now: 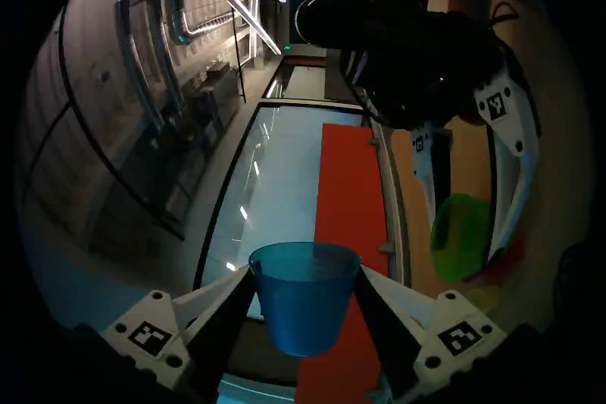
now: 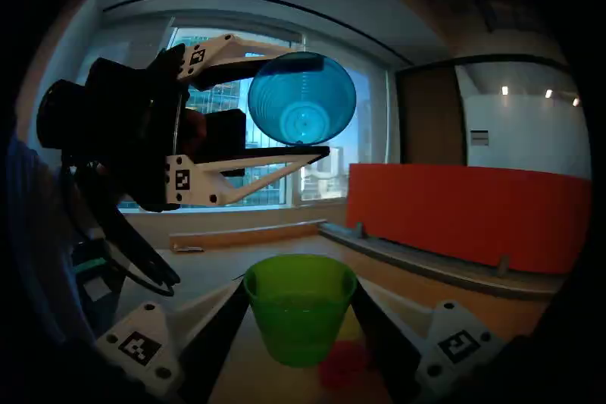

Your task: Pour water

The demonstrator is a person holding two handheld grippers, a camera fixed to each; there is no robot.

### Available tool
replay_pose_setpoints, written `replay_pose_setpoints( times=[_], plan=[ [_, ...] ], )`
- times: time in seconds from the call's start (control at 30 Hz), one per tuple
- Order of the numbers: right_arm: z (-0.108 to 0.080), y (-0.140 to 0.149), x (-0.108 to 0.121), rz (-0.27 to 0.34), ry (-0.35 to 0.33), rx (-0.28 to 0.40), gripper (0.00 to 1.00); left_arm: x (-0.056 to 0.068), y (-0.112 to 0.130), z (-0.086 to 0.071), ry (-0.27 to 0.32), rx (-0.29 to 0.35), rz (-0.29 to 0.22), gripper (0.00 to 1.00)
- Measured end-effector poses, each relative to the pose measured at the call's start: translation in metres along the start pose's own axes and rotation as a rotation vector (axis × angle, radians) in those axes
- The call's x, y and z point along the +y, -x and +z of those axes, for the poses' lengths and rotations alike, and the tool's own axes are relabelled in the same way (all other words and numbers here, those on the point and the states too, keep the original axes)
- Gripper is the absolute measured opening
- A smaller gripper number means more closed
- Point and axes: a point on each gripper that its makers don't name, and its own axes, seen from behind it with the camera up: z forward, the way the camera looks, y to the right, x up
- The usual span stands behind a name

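The left tool [image 1: 304, 274] is clamped on the blue cup [image 1: 303, 309], one finger on each side just under the rim. In the right gripper view this cup hangs at 12 o'clock, tipped onto its side with a round end facing the camera; I cannot tell if that end is the mouth or the base. The right tool [image 2: 299, 286] grips the green cup [image 2: 299, 317] upright at 6 o'clock, low over the bench [image 2: 220, 264]. Both cups look like thin, translucent plastic: probably light, smooth and easy to squeeze out of round. A hold high on the wall with modest pressure suits them. Whether either holds water is too unclear to tell; if so, the weight would shift as it runs.
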Motion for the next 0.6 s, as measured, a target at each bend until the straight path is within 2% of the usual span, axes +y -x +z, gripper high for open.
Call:
replay_pose_setpoints(
  times=[0.23,0.6],
  plan=[
    [-0.003,-0.001,0.002,0.001,0.007,0.006,0.91,-0.006,0.001,0.0,-0.014,0.003,-0.169,0.86],
    [-0.008,-0.008,0.003,-0.001,0.015,0.021,0.91,-0.012,0.013,-0.003,-0.015,-0.001,-0.48,0.86]
  ],
)
